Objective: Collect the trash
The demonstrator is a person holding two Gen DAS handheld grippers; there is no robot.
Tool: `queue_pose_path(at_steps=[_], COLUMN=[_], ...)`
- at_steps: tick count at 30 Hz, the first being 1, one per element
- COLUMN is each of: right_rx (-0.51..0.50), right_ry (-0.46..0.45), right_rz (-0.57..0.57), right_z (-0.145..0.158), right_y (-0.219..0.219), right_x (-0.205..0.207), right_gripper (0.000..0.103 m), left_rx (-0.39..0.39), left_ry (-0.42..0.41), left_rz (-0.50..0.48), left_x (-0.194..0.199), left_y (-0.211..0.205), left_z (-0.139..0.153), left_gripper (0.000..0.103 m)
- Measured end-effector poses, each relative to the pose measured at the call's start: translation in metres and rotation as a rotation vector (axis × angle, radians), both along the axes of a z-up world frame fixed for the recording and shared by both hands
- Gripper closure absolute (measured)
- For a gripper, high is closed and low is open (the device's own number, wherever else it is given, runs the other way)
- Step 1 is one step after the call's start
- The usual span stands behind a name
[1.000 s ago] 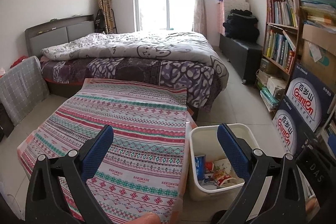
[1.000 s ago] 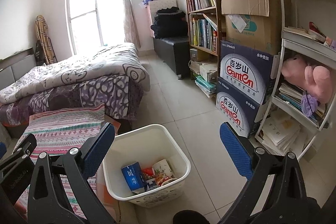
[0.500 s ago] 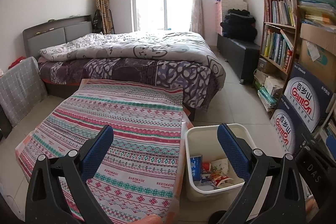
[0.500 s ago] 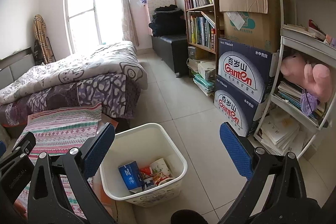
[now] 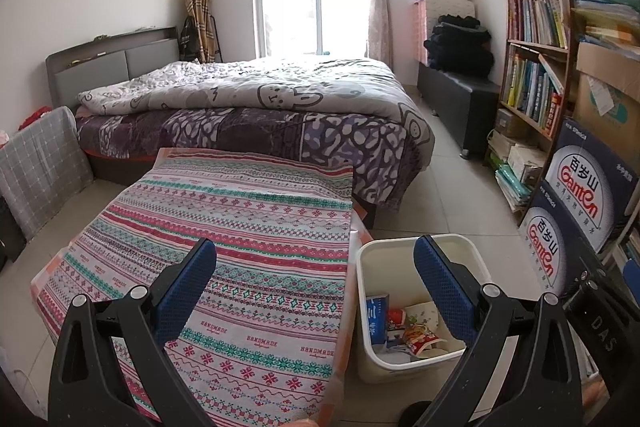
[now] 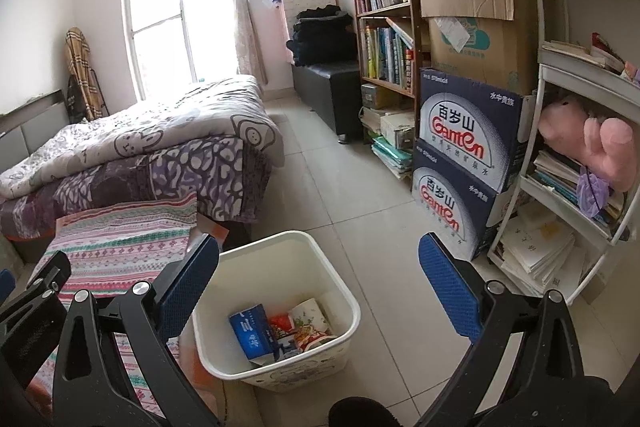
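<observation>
Both sets of jaws hung wide apart, nothing held. White bin (image 6: 280,311) already had wrappers (image 6: 308,335) inside; tabletop (image 5: 224,227) showed no trash. Next, prob, scan for leftovers.

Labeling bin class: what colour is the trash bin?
White trash bin; clearest in right wrist view.
</observation>
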State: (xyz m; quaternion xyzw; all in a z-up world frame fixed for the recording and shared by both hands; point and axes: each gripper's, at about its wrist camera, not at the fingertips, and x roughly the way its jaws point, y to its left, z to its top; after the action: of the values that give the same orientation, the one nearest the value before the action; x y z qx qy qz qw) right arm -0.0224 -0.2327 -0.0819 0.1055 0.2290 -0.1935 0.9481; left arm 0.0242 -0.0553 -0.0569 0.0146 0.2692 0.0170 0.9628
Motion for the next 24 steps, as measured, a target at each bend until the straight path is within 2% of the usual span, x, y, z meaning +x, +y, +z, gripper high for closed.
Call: queue_pose_path(at_steps=[20,24], right_rx=[0.014,0.011], right_ry=[-0.007,-0.007], right_rz=[0.049,0.054], right_z=[0.0009,0.0015], right_y=[0.0077,0.0097], right_x=[0.0037,0.0045], right_gripper=[0.007,0.007], left_rx=[0.005,-0.016], left_ry=[-0.020,-0.023], left_rz=[-0.015,-0.015], left_x=[-0.0039,-0.0056], left_y=[0.0046,0.0071], left_z=[0.0000,0.0024], left_gripper=[0.009,0.009])
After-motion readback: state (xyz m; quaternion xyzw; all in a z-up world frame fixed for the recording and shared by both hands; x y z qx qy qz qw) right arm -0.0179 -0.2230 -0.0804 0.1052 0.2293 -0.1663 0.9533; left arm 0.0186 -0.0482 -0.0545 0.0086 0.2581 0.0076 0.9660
